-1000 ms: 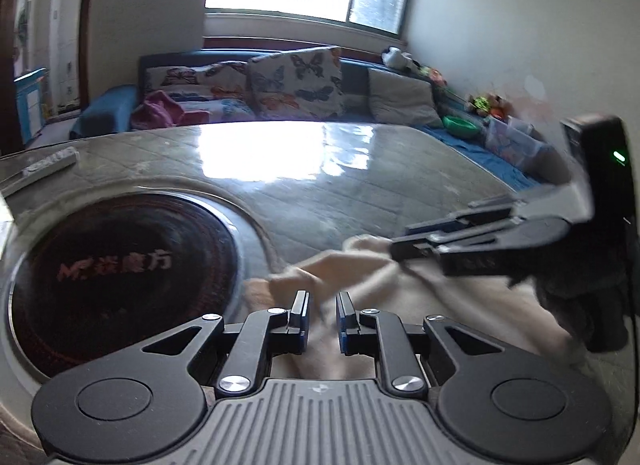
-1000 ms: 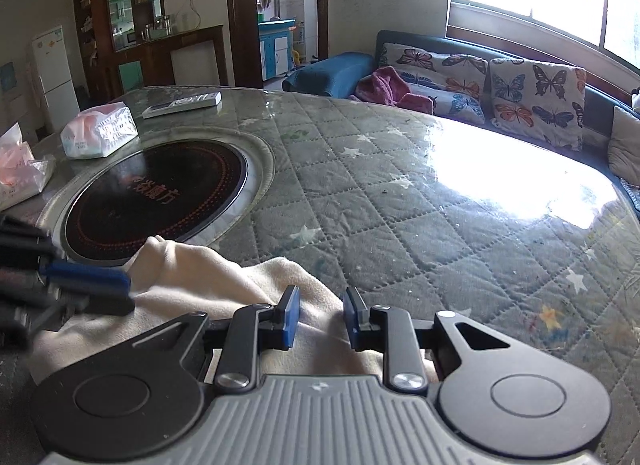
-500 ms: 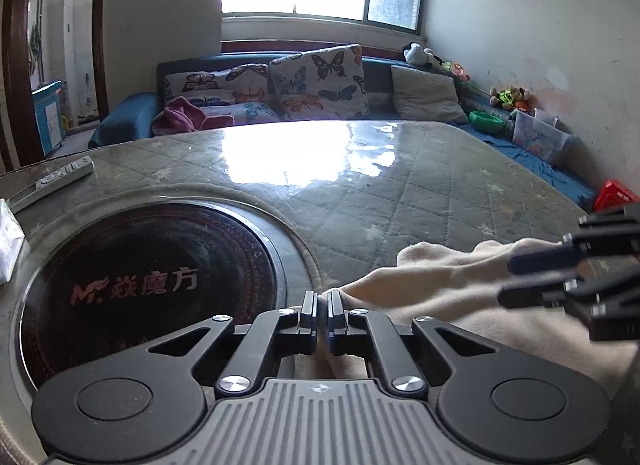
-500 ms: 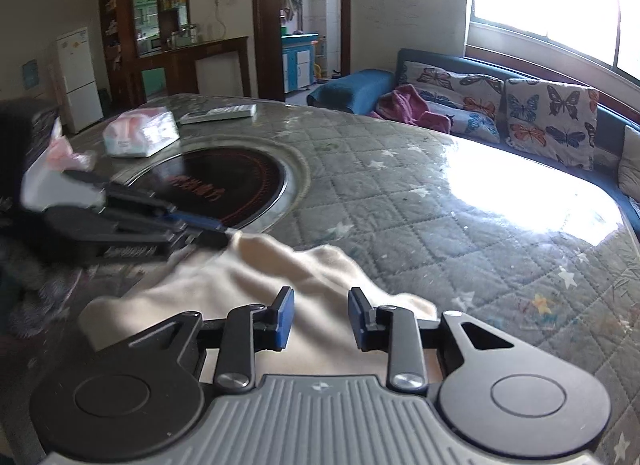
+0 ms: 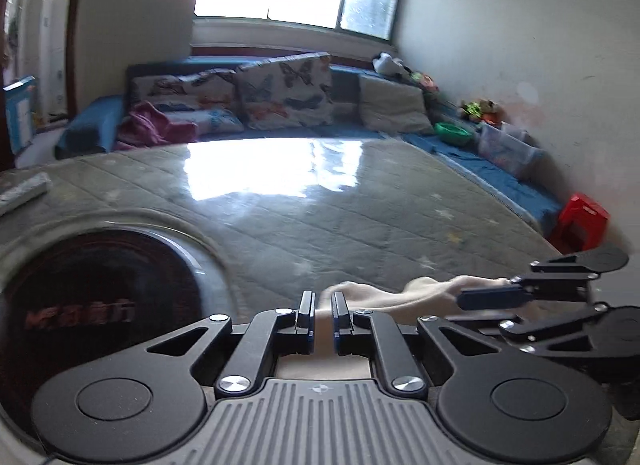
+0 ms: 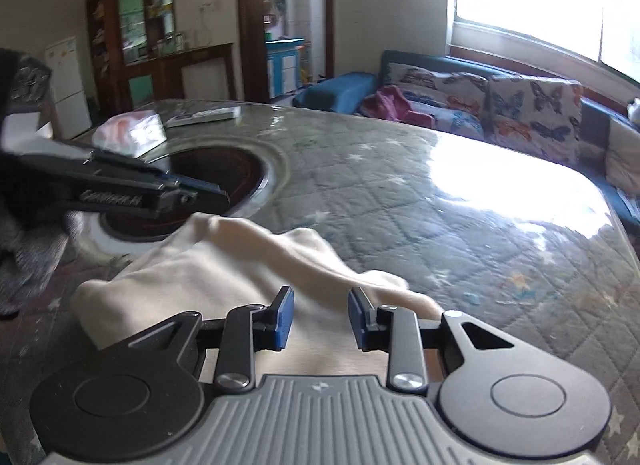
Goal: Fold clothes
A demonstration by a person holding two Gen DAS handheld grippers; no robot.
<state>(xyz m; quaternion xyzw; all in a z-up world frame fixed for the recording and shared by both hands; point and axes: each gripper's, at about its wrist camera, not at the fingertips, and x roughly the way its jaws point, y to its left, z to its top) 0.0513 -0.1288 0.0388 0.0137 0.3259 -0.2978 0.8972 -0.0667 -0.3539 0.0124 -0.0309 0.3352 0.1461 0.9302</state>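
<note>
Crumpled cream fabric garment point(image 6: 224, 265) lying at lower centre on the grey quilted tabletop point(image 6: 440, 233), right tongs point(image 6: 320, 317) hovering over it, jaws parted wide – left tongs point(image 5: 323, 317) showing a narrow gap, cream cloth between the blue pads – grip uncertain.

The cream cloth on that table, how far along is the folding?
Done: little. The cream cloth lies in a rumpled heap on the table, with no neat fold showing. In hand: nothing. The right gripper hangs over it with jaws wide open, and the left gripper has its jaws slightly apart. Left: essentially all the folding.
</note>
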